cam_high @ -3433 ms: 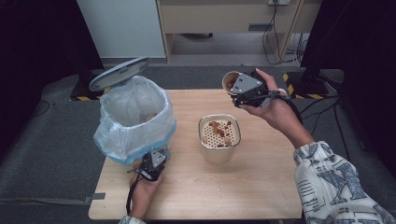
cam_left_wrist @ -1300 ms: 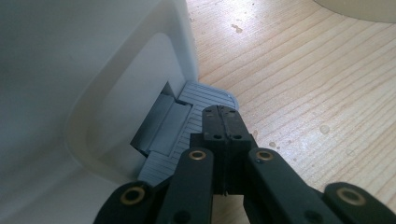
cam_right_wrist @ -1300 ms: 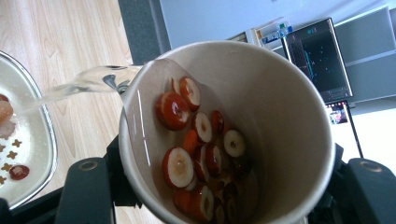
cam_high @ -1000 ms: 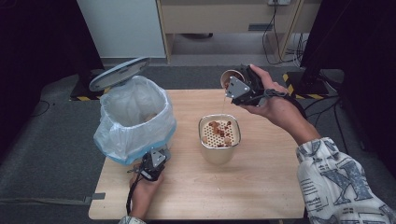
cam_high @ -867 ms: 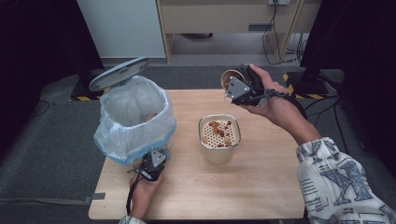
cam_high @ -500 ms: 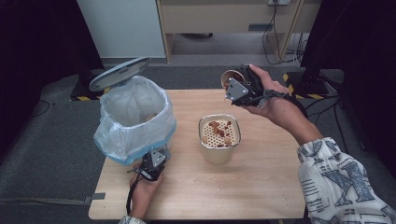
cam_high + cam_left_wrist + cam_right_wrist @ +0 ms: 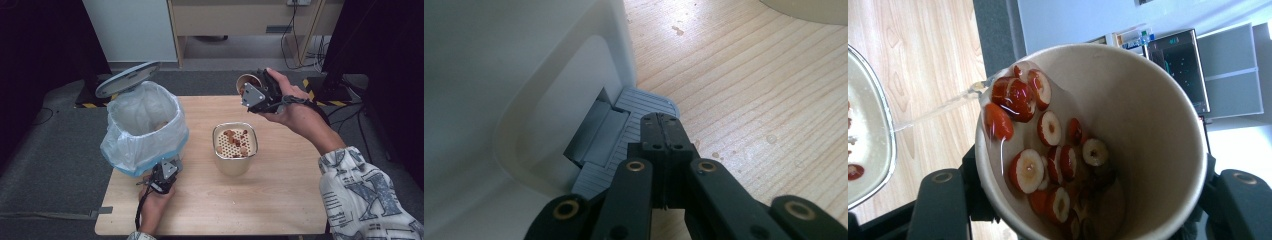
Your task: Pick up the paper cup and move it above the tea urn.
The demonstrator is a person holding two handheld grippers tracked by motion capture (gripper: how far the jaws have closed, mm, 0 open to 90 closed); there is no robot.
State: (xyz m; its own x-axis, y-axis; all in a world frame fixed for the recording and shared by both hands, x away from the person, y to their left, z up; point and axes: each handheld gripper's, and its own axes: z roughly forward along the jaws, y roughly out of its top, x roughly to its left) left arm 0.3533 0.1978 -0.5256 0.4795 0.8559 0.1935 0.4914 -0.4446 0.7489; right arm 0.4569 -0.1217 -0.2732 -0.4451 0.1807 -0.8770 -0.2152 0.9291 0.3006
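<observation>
My right gripper (image 7: 254, 93) is shut on a tilted paper cup (image 7: 245, 83) above the table's far edge. In the right gripper view the cup (image 7: 1128, 115) holds wet red date slices (image 7: 1028, 172), and a thin stream of water (image 7: 933, 112) runs from its lip toward the strainer pot (image 7: 870, 150). That pot (image 7: 234, 167) stands mid-table with a perforated insert and several slices on it. My left gripper (image 7: 165, 172) is shut with nothing between its jaws, and its tips (image 7: 663, 125) rest on the grey foot pedal (image 7: 639, 102) of the white bin (image 7: 499, 75).
The bin (image 7: 145, 125), lined with a plastic bag, stands at the table's left with its lid (image 7: 127, 79) raised. Water drops (image 7: 770, 138) dot the wooden table (image 7: 280, 200). A cabinet and cables lie beyond the far edge.
Since the oldest frame the right hand has tipped the cup slightly further toward the pot. Over the last second both hands have stayed still.
</observation>
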